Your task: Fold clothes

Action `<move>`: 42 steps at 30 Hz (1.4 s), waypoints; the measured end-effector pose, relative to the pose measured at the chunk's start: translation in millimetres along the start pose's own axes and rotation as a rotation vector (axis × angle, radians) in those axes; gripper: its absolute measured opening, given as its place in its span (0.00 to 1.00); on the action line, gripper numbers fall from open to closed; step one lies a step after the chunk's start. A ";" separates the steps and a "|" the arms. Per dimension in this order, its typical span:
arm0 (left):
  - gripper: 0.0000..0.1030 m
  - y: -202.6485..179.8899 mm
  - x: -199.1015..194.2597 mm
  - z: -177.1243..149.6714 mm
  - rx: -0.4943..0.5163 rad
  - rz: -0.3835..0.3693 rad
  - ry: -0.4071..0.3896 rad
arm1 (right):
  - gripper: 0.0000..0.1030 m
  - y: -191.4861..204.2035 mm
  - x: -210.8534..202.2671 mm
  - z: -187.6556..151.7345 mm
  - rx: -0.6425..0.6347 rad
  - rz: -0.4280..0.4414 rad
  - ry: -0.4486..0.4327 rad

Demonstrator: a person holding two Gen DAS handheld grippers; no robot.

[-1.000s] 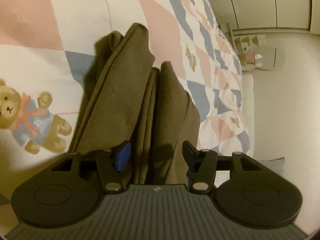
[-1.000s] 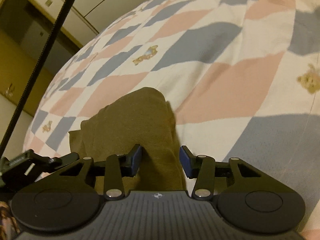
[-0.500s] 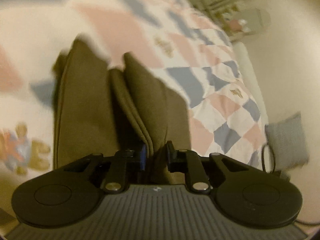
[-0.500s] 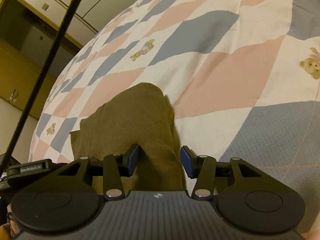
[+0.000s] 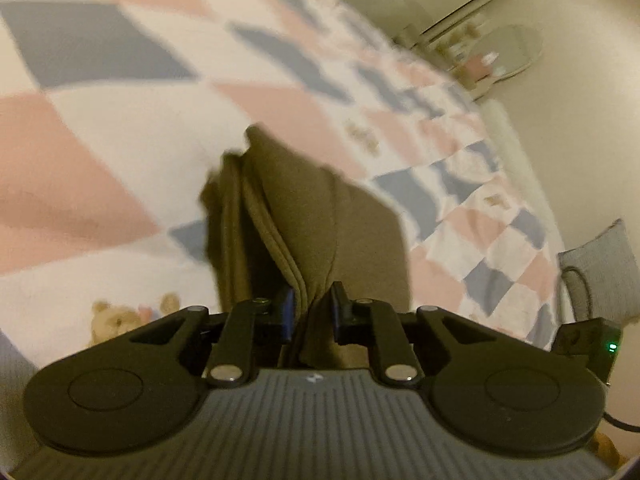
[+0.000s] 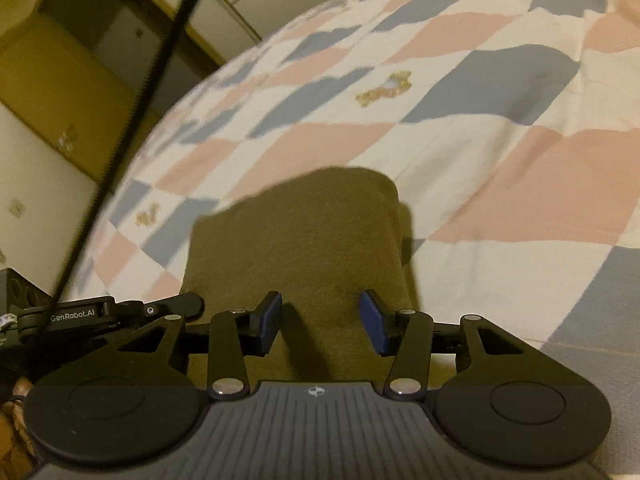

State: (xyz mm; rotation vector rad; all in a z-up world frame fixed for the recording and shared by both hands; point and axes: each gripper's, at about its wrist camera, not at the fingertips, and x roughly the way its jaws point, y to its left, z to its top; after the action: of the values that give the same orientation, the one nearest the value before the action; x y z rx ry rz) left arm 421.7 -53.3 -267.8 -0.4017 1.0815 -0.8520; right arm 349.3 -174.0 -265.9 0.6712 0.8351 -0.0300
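Observation:
An olive-brown garment (image 5: pixel 320 216) lies folded in long layers on the patchwork quilt (image 5: pixel 80 184). My left gripper (image 5: pixel 312 308) is shut on the near edge of its upper folds, and the cloth is pinched between the blue pads. The view is blurred and tilted. In the right wrist view the same garment (image 6: pixel 304 232) spreads out under my right gripper (image 6: pixel 320 312). That gripper is open, its pads apart above the cloth and not pressing it. The left gripper's black body (image 6: pixel 108 308) shows at the lower left of that view.
The quilt (image 6: pixel 500 184) has pink, blue and white patches with teddy bears. A grey cushion (image 5: pixel 596 276) lies by the wall at right, a small mirror table (image 5: pixel 512 52) beyond it. A black cable (image 6: pixel 152 80) crosses in front of wooden wardrobes (image 6: pixel 60 92).
My left gripper's jaws went from wide apart to shut on the garment's folded edge, then lifted and rolled with it. The right gripper slid sideways over the cloth and stayed open.

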 end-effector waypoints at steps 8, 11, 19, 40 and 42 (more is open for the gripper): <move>0.17 25.0 24.7 -8.3 -0.010 0.126 0.077 | 0.47 10.3 10.8 -4.2 -0.065 -0.009 0.028; 0.17 16.2 12.8 -6.6 0.002 0.132 0.052 | 0.50 16.8 18.6 -6.4 -0.103 -0.029 0.049; 0.12 -19.1 -30.3 -1.0 0.081 0.134 -0.045 | 0.48 -5.0 -15.3 -5.9 -0.038 0.046 -0.061; 0.04 -50.9 -31.9 -65.4 0.129 0.196 0.080 | 0.29 7.3 -48.4 -42.9 -0.220 0.049 -0.044; 0.05 -48.8 -26.9 -76.4 0.126 0.242 0.114 | 0.29 12.1 -57.0 -49.0 -0.233 0.041 -0.058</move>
State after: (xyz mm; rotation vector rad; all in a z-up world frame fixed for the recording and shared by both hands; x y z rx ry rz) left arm 328.2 -54.8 -252.8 -0.1142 1.1486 -0.7290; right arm 280.6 -149.9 -243.3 0.4659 0.7549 0.0834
